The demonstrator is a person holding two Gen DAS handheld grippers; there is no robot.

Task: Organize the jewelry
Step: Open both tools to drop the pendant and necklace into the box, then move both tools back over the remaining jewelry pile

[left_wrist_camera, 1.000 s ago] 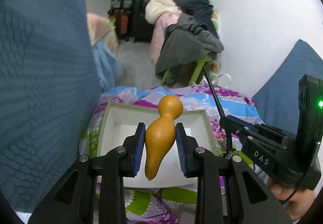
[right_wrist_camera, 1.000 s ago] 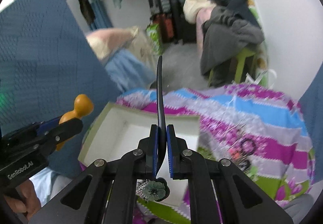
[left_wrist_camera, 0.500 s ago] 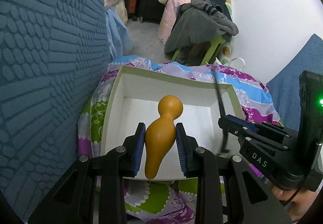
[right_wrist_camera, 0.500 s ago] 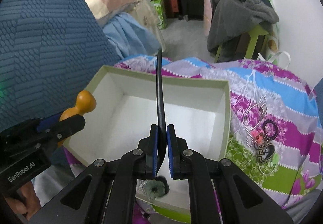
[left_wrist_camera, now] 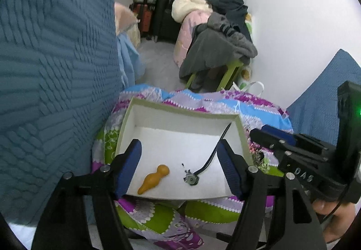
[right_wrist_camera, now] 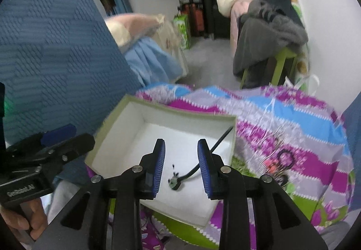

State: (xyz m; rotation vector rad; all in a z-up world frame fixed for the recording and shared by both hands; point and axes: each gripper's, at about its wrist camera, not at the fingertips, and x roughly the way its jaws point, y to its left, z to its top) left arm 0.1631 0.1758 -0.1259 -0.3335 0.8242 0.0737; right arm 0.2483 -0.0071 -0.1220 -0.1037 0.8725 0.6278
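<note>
A white box with a green rim [left_wrist_camera: 180,112] [right_wrist_camera: 180,112] sits on a patterned quilt. An orange gourd-shaped piece [left_wrist_camera: 154,179] lies on its floor at the near left. A black stick with a green flower ornament [left_wrist_camera: 191,180] [right_wrist_camera: 174,182] lies beside it, its stem leaning on the right wall. My left gripper [left_wrist_camera: 180,166] is open and empty above the box's near edge. My right gripper [right_wrist_camera: 181,165] is open and empty just above the ornament. More jewelry [right_wrist_camera: 278,163] lies on the quilt right of the box.
A blue textured cushion [left_wrist_camera: 52,83] rises close on the left of the box. The quilt [right_wrist_camera: 293,119] spreads to the right. A green stool piled with clothes [left_wrist_camera: 216,56] stands beyond, against a white wall, with suitcases behind it.
Both grippers have opened. The orange gourd piece and the black flower stick have dropped out and now lie inside the box. Both grippers have pulled back slightly.
</note>
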